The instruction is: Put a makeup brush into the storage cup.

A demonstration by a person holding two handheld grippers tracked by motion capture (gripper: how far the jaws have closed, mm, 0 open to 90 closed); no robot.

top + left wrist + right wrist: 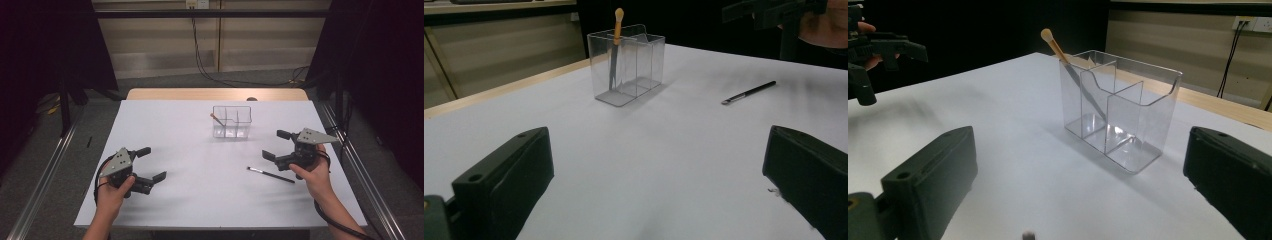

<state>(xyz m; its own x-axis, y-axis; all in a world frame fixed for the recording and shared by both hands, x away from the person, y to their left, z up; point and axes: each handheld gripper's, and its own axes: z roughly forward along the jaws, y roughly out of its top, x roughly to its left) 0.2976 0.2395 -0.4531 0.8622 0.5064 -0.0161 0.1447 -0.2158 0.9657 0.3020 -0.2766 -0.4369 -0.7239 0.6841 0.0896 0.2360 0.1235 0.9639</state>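
From above, your right gripper, jaws apart and empty, hovers just beside the black brush lying on the tabletop; your left gripper waits open. Its view shows one brush already standing in the clear organizer, so one remains.

Organizer sits upper centre on table, brush standing in its left compartment. Second brush lies lower right, near right gripper.
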